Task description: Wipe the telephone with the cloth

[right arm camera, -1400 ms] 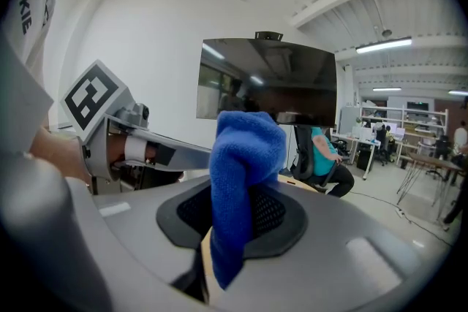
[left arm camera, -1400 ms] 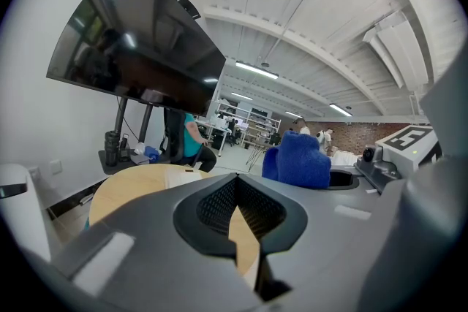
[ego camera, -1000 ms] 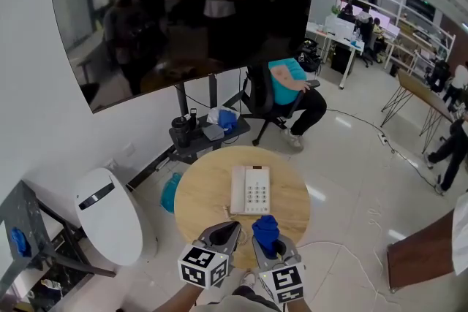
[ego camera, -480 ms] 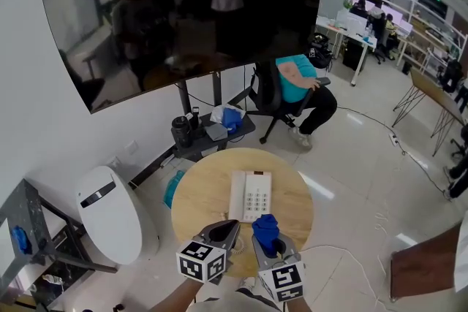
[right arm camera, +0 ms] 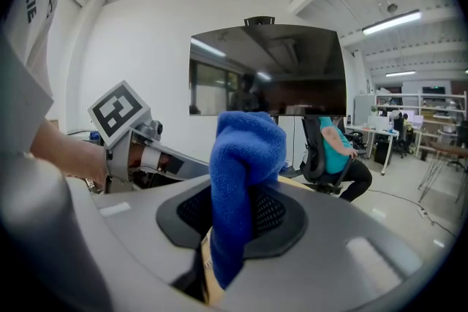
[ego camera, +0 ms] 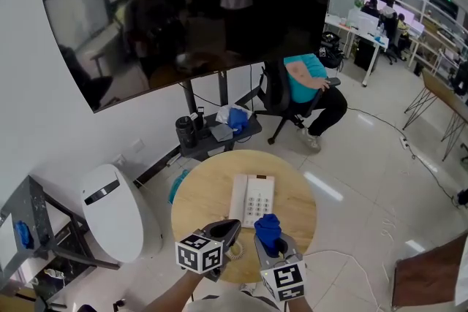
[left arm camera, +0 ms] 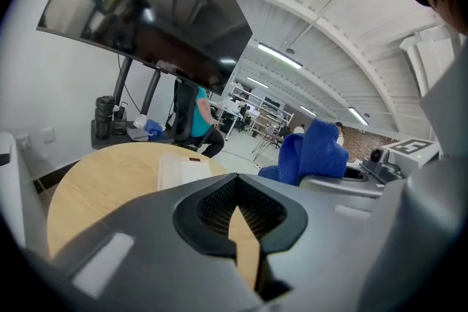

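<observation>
A white telephone (ego camera: 252,199) with a keypad lies in the middle of a round wooden table (ego camera: 205,193); it also shows as a white slab, the telephone (left arm camera: 183,170), in the left gripper view. My right gripper (ego camera: 269,236) is shut on a blue cloth (ego camera: 268,230), which stands up between its jaws as the cloth (right arm camera: 241,179). It hovers at the table's near edge, just short of the telephone. My left gripper (ego camera: 229,231) is shut with nothing in it, beside the right one.
A big dark screen (ego camera: 190,11) on a stand rises behind the table. A person sits in an office chair (ego camera: 281,95) beyond it. A white oval appliance (ego camera: 113,212) stands on the floor to the left, a metal rack (ego camera: 36,230) further left.
The head view has shifted a little, so the table and telephone sit slightly lower and to the right. Both grippers keep their places at the near edge.
</observation>
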`<action>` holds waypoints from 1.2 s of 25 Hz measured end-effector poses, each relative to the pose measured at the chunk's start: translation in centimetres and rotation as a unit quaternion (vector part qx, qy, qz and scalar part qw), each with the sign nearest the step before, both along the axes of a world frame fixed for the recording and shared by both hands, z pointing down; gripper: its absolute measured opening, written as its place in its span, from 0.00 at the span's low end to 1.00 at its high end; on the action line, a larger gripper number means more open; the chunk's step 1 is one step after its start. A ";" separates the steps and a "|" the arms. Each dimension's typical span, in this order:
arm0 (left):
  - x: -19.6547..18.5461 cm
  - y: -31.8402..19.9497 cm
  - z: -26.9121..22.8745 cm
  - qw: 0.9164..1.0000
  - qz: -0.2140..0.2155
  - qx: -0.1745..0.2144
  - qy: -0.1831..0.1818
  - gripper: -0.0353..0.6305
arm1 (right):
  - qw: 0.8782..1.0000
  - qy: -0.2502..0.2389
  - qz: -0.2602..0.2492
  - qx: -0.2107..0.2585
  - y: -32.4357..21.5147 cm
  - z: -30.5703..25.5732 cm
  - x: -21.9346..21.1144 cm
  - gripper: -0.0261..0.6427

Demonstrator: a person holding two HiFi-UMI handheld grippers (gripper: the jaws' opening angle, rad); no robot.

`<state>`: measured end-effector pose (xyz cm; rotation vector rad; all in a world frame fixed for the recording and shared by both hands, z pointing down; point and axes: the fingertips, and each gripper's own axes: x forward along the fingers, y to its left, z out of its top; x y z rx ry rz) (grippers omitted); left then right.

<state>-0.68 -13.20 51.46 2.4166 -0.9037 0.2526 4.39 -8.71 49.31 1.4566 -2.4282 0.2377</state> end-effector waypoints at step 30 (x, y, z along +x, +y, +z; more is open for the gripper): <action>-1.1 -8.4 10.8 0.990 0.029 -0.130 0.049 0.28 | 1.000 -0.003 0.008 -0.024 -2.8 2.0 2.1 0.17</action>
